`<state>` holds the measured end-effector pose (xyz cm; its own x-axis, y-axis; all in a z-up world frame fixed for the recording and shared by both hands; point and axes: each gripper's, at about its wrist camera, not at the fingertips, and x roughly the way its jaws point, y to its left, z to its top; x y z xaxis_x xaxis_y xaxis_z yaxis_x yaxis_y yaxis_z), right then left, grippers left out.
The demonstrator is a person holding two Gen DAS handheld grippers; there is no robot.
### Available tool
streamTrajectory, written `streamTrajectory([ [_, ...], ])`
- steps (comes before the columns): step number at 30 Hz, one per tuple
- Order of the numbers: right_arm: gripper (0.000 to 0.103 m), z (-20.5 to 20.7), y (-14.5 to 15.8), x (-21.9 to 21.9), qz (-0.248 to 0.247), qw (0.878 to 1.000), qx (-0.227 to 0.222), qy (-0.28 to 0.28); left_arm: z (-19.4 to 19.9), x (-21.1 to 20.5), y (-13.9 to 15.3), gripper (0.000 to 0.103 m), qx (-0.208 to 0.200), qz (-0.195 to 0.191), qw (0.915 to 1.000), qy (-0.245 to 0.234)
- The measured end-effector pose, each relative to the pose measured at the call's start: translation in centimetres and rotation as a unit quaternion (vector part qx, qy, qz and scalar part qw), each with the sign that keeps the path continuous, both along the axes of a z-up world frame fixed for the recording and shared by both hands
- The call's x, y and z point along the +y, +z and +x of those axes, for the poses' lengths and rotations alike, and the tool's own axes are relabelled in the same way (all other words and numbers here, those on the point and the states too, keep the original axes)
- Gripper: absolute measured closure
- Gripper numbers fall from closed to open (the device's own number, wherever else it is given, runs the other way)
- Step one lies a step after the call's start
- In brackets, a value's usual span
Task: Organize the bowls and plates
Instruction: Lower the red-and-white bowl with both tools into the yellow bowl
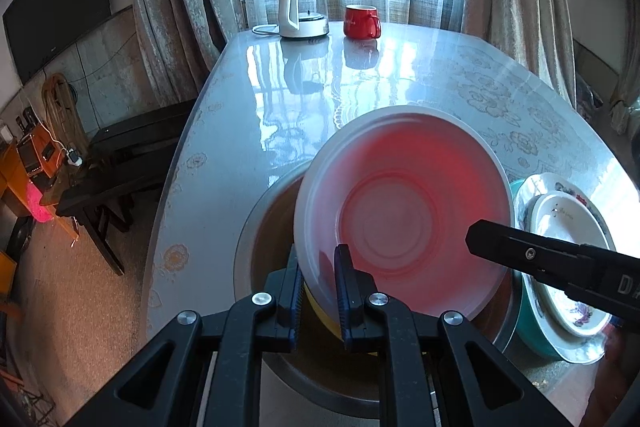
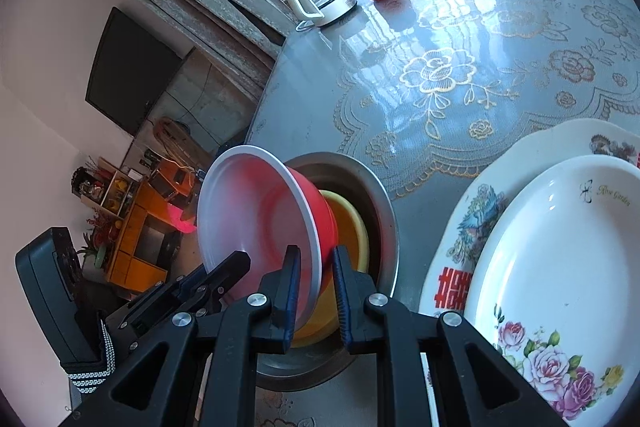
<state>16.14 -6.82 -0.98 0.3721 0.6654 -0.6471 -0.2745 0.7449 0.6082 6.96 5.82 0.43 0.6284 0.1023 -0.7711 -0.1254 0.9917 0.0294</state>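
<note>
A red bowl with a white inside [image 1: 404, 215] is tilted over a steel basin [image 1: 264, 227]. My left gripper [image 1: 318, 283] is shut on its near rim. In the right wrist view the red bowl [image 2: 260, 219] stands on edge above a yellow bowl [image 2: 352, 227] lying in the steel basin [image 2: 384, 199]. My right gripper [image 2: 316, 287] straddles the red bowl's rim, one finger on each side; whether it clamps the rim is unclear. The right gripper's finger [image 1: 532, 253] crosses the left wrist view.
Stacked flowered plates [image 2: 560, 267] sit on a teal bowl [image 1: 532, 323] at the right. A red mug [image 1: 361, 22] and a white kettle [image 1: 302, 10] stand at the table's far end. A dark bench [image 1: 120, 163] stands left of the table.
</note>
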Motion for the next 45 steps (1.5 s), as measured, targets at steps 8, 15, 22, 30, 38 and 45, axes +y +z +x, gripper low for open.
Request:
streamTrajectory([
  [8,0.084,-0.1,-0.4,0.3,-0.01,1.0,0.005,0.005,0.5,0.5,-0.8,0.088,0.015,-0.004,0.9999,0.007],
  [15,0.077,-0.2,-0.2,-0.1,-0.017,1.0,-0.001,-0.003,0.7,0.6,-1.4,0.088,0.02,0.002,0.9998,0.008],
  [22,0.077,-0.2,-0.1,0.0,-0.018,1.0,-0.001,0.004,0.8,0.8,-1.4,0.088,0.022,0.002,0.9997,0.007],
  [30,0.076,-0.1,0.2,0.4,-0.02,1.0,0.0,0.008,0.9,0.9,-1.0,0.087,0.02,-0.003,0.9997,0.012],
  [38,0.075,0.2,-0.2,-0.1,-0.02,1.0,0.001,-0.002,0.9,0.9,-0.8,0.084,0.012,-0.005,0.9998,0.016],
  [45,0.072,0.0,-0.1,0.2,-0.022,1.0,-0.003,0.004,1.2,0.8,-0.8,0.084,0.012,-0.003,0.9998,0.013],
])
